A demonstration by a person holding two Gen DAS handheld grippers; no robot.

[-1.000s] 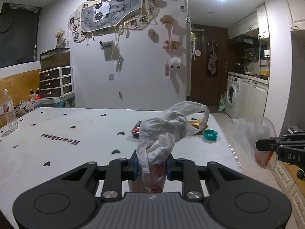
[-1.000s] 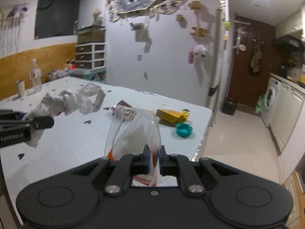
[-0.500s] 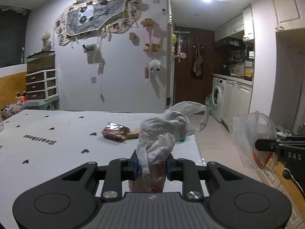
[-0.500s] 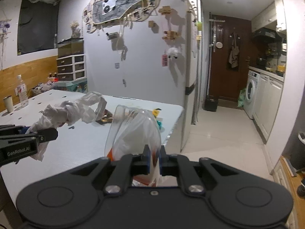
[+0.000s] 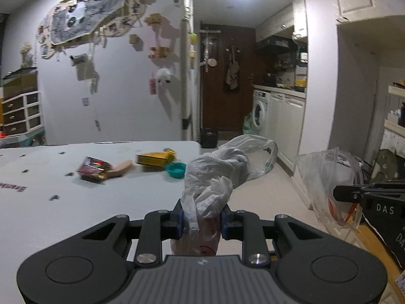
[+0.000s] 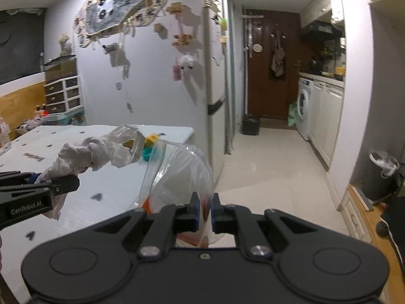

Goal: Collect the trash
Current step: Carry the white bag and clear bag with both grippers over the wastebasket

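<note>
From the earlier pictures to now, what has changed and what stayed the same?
Both views swung right, from the table toward the kitchen. Nothing was grasped or released: the left gripper stays shut on the white bag, the right gripper on the clear bag.

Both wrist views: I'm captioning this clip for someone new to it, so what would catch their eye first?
Two bags held up close: the left tongs pinch a crumpled white plastic bag, and the right tongs grip a clear plastic bag. Behind them, litter lies on the white table: a yellow box and a teal cap.
</note>
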